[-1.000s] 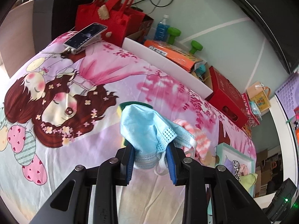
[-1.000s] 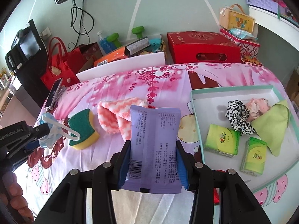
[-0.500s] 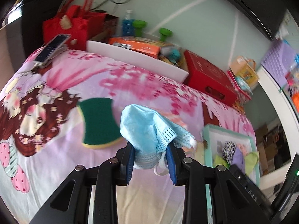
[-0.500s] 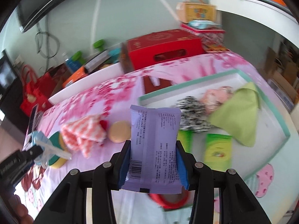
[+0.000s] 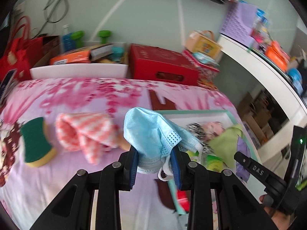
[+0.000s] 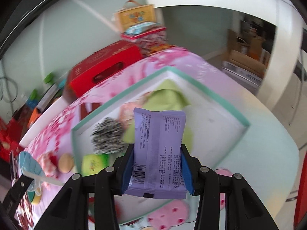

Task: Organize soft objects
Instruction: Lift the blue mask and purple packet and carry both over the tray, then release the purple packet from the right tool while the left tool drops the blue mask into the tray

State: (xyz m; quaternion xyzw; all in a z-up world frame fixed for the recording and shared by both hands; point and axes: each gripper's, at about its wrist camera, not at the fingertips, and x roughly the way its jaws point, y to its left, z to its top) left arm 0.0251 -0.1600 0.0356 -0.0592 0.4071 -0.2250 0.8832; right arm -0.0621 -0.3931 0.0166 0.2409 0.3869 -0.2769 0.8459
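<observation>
My left gripper is shut on a light blue face mask and holds it above the bed, left of the teal-rimmed white tray. My right gripper is shut on a purple tissue packet and holds it over the tray. The tray holds a green cloth, a black-and-white scrunchie, a pink item and a green tissue pack. An orange-striped towel and a green sponge lie on the bed.
The bed has a pink cartoon sheet. A red box, a white board, a red bag and clutter stand behind it. A white shelf is at the right. A round tan object lies beside the tray.
Both grippers have swung to the right towards the tray. The right gripper with the purple packet now hangs over the tray. The left gripper with the mask has come near the tray's left edge.
</observation>
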